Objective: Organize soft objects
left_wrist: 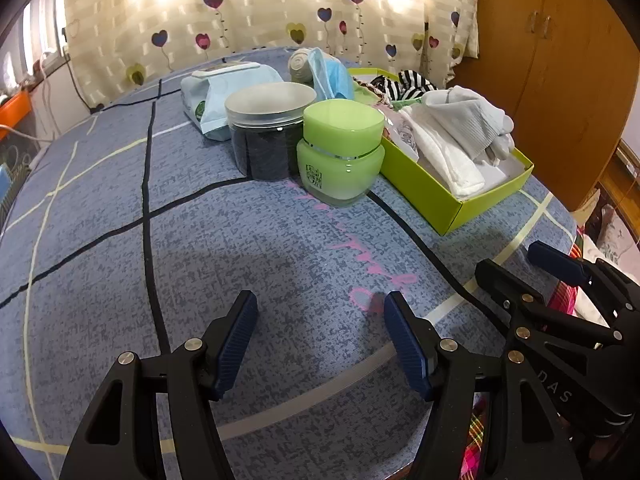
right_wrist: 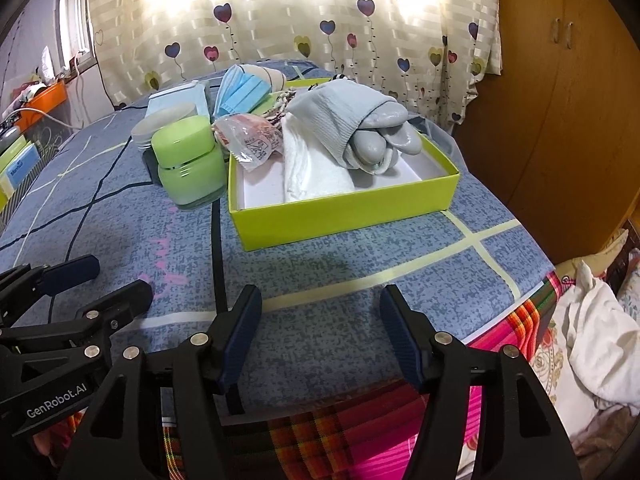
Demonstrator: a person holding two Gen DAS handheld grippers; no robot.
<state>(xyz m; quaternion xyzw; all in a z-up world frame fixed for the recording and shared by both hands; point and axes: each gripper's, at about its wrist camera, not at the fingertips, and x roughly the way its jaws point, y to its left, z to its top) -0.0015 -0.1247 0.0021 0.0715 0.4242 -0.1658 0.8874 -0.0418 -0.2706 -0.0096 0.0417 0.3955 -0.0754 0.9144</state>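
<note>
— Glove (right_wrist: 352,120), where is it?
— It lies in the green box (right_wrist: 344,212), at about one o'clock from the right gripper (right_wrist: 320,334). It is grey, and it rests on a folded white towel (right_wrist: 316,168).
— What else is in the box?
— A small clear packet (right_wrist: 250,140) at the box's ten o'clock corner. Something striped (left_wrist: 400,84) sits at the far end.
— What is beside the box?
— A green jar (right_wrist: 188,164) stands just beside it, at nine o'clock. A jar with dark stuff (left_wrist: 264,132) stands touching the green jar. Past them lie a pack of wipes (left_wrist: 224,92) and a blue face mask (left_wrist: 332,76).
— What is all this on?
— A blue cloth (left_wrist: 200,220) with lines on it.
— Are the grippers holding anything?
— No. The right gripper's fingers (right_wrist: 240,336) stand wide apart with nothing between them. The left gripper (left_wrist: 320,340) is spread wide too, and only cloth shows in its gap. Both hang over the near edge, well apart from the box.
</note>
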